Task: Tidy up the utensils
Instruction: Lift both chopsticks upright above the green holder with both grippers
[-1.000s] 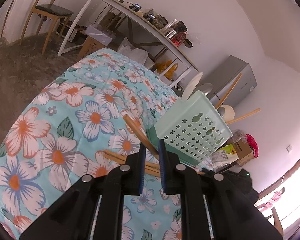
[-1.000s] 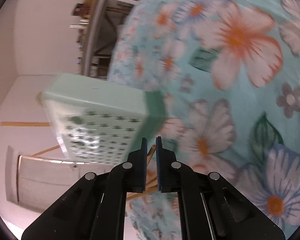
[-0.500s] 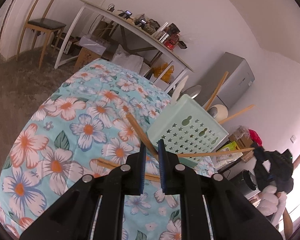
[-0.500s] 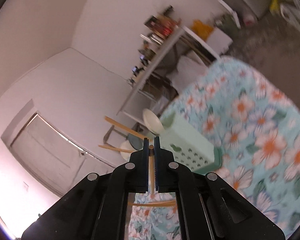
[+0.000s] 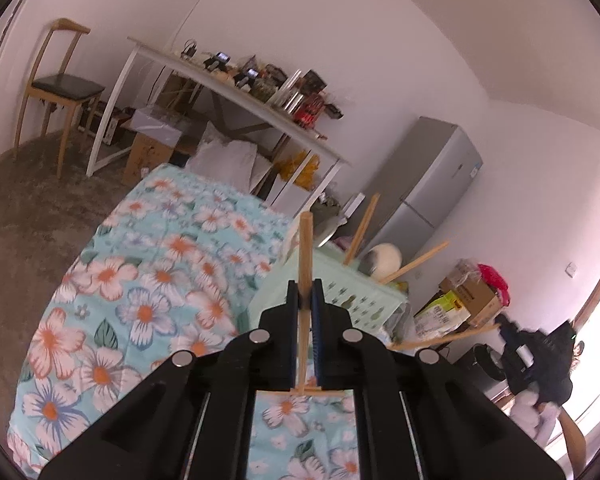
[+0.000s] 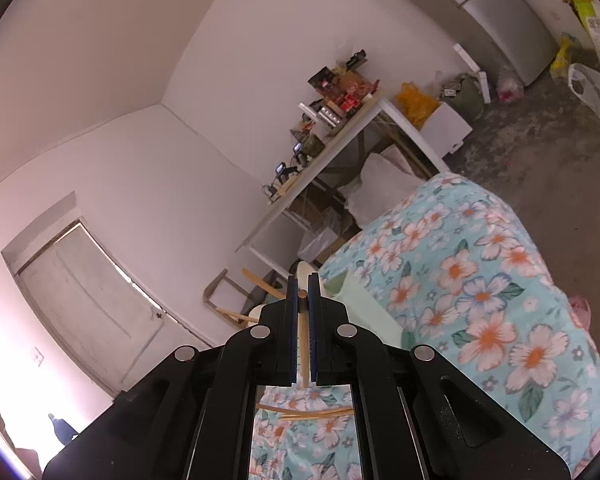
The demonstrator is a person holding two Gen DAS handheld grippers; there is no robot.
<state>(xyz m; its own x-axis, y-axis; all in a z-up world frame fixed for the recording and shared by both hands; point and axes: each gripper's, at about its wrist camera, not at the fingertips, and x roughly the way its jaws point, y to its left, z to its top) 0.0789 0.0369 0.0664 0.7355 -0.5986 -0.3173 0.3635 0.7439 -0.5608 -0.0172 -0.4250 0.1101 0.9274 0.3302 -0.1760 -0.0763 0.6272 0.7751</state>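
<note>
My left gripper (image 5: 305, 289) is shut on a wooden chopstick (image 5: 305, 248) that stands up between its fingers, lifted above the table. A mint green perforated basket (image 5: 352, 296) stands just beyond it, with chopsticks (image 5: 362, 228) and a pale spoon (image 5: 384, 258) sticking out. My right gripper (image 6: 303, 284) is shut on another wooden chopstick (image 6: 302, 320), seen end-on, held in the air near the basket (image 6: 364, 308). Loose chopsticks (image 6: 312, 411) lie on the cloth below. The right gripper also shows at the right edge of the left wrist view (image 5: 534, 356).
The table wears a blue floral cloth (image 5: 148, 280). Behind stand a cluttered white desk (image 5: 236, 96), a wooden chair (image 5: 60, 84), a grey fridge (image 5: 428, 192) and cardboard boxes (image 5: 464, 300) on the floor.
Both grippers have risen from the table with a chopstick each. The left chopstick has swung from slanted to upright. The right view has swung from the cloth up to the room.
</note>
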